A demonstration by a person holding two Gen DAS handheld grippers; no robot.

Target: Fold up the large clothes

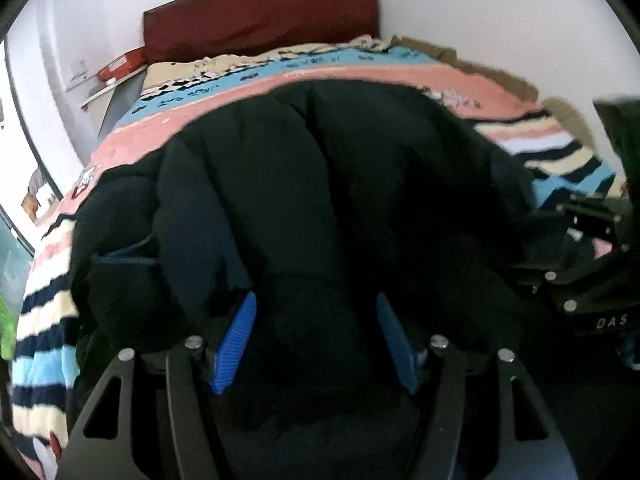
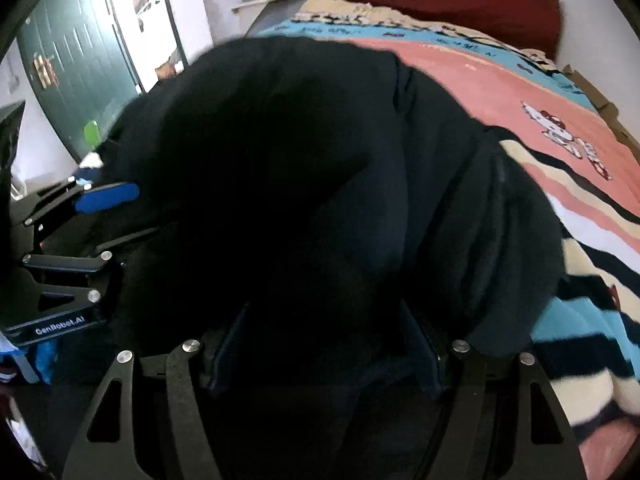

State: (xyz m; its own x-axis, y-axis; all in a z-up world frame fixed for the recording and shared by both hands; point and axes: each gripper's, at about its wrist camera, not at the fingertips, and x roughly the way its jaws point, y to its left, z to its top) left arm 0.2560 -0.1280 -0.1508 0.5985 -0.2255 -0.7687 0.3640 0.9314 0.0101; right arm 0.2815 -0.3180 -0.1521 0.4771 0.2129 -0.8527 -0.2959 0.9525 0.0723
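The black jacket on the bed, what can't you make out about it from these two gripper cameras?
- Left wrist view: the black jacket bulges between the left gripper fingers; whether they pinch it is unclear.
- Right wrist view: the right gripper fingers are mostly buried in dark cloth, so no grip shows.
- Both views: zip, collar and sleeves are lost in shadow and blur.
- Jacket hem: cut off by the bottom edge.

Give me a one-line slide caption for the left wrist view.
Left gripper, fingers spread, pushed into a bulky black jacket lying on a striped blanket.
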